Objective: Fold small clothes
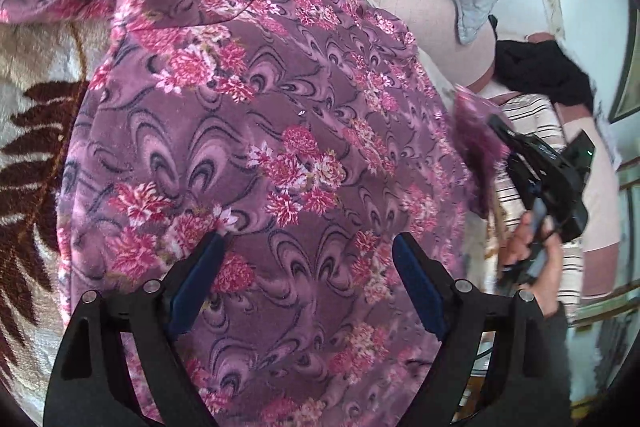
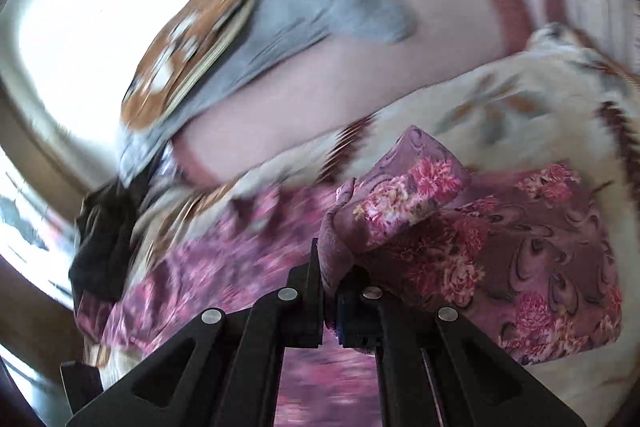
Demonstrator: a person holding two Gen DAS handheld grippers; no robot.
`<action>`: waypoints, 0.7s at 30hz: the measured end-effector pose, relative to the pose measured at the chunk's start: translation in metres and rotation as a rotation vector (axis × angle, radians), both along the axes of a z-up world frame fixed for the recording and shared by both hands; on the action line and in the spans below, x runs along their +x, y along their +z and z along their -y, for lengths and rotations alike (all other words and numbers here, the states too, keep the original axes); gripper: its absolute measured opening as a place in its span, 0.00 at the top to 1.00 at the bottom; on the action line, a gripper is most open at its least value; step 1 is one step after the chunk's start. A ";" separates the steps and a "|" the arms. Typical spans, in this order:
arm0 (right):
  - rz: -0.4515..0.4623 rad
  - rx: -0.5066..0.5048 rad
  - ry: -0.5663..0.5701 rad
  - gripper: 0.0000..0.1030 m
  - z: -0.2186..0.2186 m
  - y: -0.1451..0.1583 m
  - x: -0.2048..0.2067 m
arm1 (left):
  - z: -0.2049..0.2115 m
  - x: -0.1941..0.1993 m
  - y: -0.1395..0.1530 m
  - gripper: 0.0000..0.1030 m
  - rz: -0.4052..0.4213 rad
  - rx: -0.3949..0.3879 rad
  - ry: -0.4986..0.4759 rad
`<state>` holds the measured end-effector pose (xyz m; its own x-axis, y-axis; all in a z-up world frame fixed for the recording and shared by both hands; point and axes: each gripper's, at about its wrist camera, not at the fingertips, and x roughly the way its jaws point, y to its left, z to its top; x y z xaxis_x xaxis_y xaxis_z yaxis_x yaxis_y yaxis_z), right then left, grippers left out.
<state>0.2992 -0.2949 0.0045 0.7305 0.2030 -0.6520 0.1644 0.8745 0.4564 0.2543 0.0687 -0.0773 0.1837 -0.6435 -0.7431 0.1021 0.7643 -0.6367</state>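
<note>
Left wrist view shows the purple flowered cloth (image 1: pixel 256 155) spread over a fuzzy cream blanket (image 1: pixel 36 67) with brown leaves on it. The left gripper (image 1: pixel 308 267) hangs just above the cloth with its blue pads (image 1: pixel 196 283) wide apart — it holds nothing. Off to the side you can see the right gripper (image 1: pixel 532 163) in a hand (image 1: pixel 536 255), with a bit of the cloth bunched at its tip.

Right wrist view shows that gripper (image 2: pixel 330 291) squeezed tight on an edge of the cloth (image 2: pixel 532 251), and the edge is lifted up and curling over. The picture is blurry on one side, so it is probably moving fast.

The step looks like folding one side of the cloth over the rest. To do it well, I think the right gripper should carry the edge across low and slow, so the cloth does not flop or twist. The left gripper could press down or pinch the near part — that would keep the bottom layer from sliding on the fuzzy blanket. Line the edges up before letting go.
</note>
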 end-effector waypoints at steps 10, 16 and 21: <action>-0.057 -0.071 0.227 0.90 -0.158 -0.017 0.036 | -0.064 -0.004 0.028 0.16 0.059 -0.067 0.071; -0.168 -0.031 0.362 0.67 -0.226 -0.043 0.027 | -0.087 -0.009 0.034 0.16 0.068 -0.054 0.105; -0.066 0.042 0.285 0.65 -0.189 -0.027 -0.019 | -0.066 -0.006 0.028 0.16 0.039 -0.033 0.063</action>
<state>0.2802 -0.1054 -0.0221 0.5962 0.4215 -0.6833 -0.0542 0.8703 0.4896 0.2482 0.1343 -0.0497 0.2527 -0.6541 -0.7129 0.0801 0.7485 -0.6583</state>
